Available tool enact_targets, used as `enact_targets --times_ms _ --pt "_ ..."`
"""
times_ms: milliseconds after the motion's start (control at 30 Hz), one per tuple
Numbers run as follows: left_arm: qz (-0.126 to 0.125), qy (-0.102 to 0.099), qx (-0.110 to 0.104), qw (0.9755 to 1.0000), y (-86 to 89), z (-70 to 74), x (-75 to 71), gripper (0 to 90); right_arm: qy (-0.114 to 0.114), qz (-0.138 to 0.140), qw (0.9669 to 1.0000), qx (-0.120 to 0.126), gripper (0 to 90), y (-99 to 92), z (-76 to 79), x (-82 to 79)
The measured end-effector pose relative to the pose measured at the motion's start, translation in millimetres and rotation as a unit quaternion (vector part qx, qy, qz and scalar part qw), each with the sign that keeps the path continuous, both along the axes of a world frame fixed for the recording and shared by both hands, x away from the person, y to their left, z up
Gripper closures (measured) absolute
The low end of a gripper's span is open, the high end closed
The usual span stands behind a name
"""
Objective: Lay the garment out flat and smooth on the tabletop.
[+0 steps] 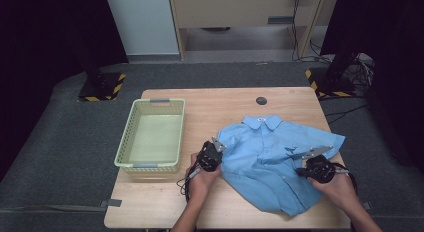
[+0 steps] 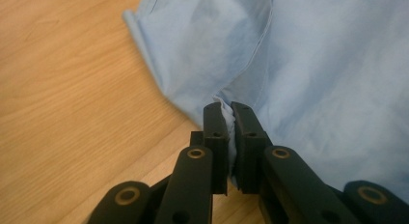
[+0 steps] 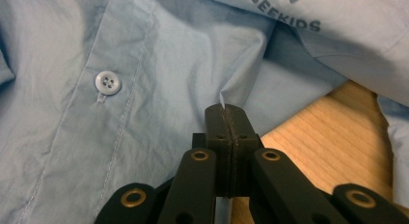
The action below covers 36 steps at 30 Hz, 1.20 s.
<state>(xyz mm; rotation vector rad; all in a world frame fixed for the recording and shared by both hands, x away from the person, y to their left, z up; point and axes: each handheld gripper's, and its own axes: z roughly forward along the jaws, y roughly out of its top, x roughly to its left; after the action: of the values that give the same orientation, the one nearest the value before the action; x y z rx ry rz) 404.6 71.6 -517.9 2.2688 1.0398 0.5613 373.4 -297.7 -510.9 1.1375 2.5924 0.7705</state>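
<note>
Left hand-held gripper [image 2: 230, 113] pinches shirt [image 1: 270, 157] edge; right hand-held gripper [image 3: 225, 110] clamps fold, cloth barely visible.

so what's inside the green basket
Nothing shows inside the green basket: the high view gives its bare pale floor. The near wall hides a strip of floor just behind it. The blue shirt lies beside it on the table.

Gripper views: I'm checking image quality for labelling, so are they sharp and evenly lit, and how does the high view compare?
Left gripper view: soft, shirt washed pale. Right gripper view: crisper, button and lettering readable, folds shadowed. High view: table lit, surroundings dark, slightly grainy.
</note>
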Motion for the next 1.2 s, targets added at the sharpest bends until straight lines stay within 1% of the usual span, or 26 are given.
enact_targets --times_ms 133,200,333,400,467,567,700,733,900,1033,1200 --pt "0.012 -0.009 0.005 0.9999 6.5 -0.6 -4.0 86.2 0.001 -0.007 1.0000 0.003 90.0 -5.0 -0.2 -1.3" --pt "0.018 -0.013 0.003 0.9998 9.9 0.2 -6.1 85.6 -0.001 -0.009 0.9999 0.004 90.0 -7.0 -0.5 -2.0" --pt "0.026 -0.006 -0.004 0.9996 15.4 -1.4 -6.7 85.1 -0.003 -0.008 1.0000 0.003 90.0 -7.7 -0.2 -4.9" --pt "0.018 0.000 -0.008 0.9998 15.3 -3.4 -6.2 84.6 -0.004 -0.010 0.9999 0.005 90.0 -8.7 0.6 -6.0" --pt "0.011 -0.002 -0.014 0.9998 13.8 -3.7 -5.6 80.6 -0.004 -0.010 0.9999 0.005 90.0 -8.7 0.6 -6.4" --pt "0.004 -0.008 -0.018 0.9998 9.9 0.6 -4.1 67.9 -0.004 -0.010 0.9999 0.006 90.0 -8.3 0.1 -6.6" --pt "-0.006 -0.017 -0.024 0.9996 -1.4 8.1 -2.0 53.9 -0.005 -0.007 0.9999 0.005 90.0 -7.8 -0.2 -6.5" --pt "-0.011 -0.017 -0.020 0.9996 -4.8 10.0 -1.1 50.9 -0.004 -0.007 1.0000 0.005 89.9 -7.5 -0.1 -6.6" --pt "-0.033 -0.015 -0.003 0.9993 -26.8 13.4 5.7 45.6 -0.003 -0.006 1.0000 0.006 89.7 -6.3 -0.5 -6.7" --pt "-0.043 -0.013 -0.007 0.9990 -42.8 15.3 13.4 41.9 -0.003 -0.003 1.0000 0.004 89.6 -5.6 -0.5 -6.9" --pt "-0.048 0.002 -0.018 0.9987 -60.2 18.0 26.1 40.3 -0.004 -0.003 1.0000 0.005 89.4 -5.3 -0.6 -7.5"
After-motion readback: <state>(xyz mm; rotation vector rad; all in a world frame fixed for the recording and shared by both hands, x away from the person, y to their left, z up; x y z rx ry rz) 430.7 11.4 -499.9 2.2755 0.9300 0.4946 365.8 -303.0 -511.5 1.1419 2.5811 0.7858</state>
